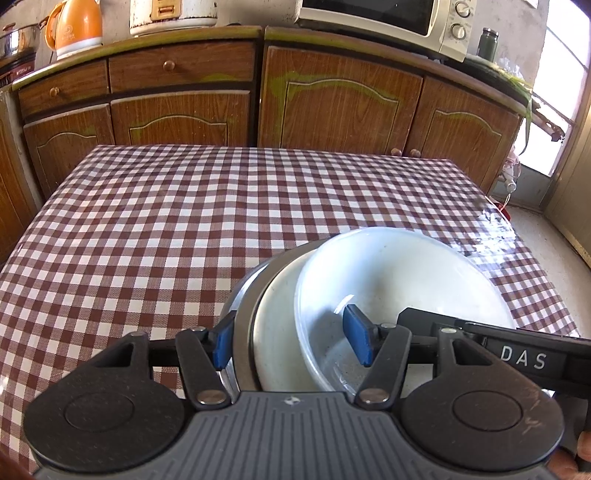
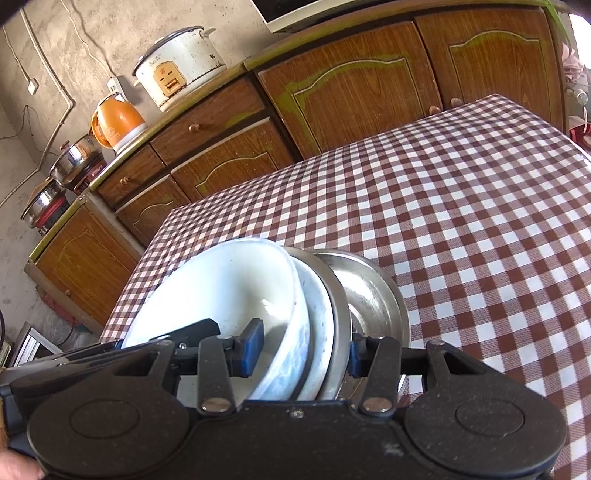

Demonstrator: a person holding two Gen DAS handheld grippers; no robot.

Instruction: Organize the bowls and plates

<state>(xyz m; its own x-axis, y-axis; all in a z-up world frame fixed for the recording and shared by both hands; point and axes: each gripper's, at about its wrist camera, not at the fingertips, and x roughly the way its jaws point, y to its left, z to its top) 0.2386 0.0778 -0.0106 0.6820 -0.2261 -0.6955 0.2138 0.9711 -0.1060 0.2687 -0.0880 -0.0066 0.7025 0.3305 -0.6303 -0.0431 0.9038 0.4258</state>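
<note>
Between each gripper's (image 1: pixel 291 341) pads: the stacked dishes' (image 1: pixel 388 280) rim.

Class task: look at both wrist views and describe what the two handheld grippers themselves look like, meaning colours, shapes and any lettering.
Both the left gripper and right gripper are black, with two round discs, hinged link arms with silver pins, and blue pads. The left's body is ribbed grey. White letters "DAS" mark the right gripper's side.

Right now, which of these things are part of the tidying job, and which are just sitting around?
Part of the job:
- white bowl, on top of the stack
- white plate under it
- metal dishes at the bottom
- left claw and right claw, both clamped on the stack

Just sitting around:
- orange kettle
- rice cooker
- microwave
- steel pots
</note>
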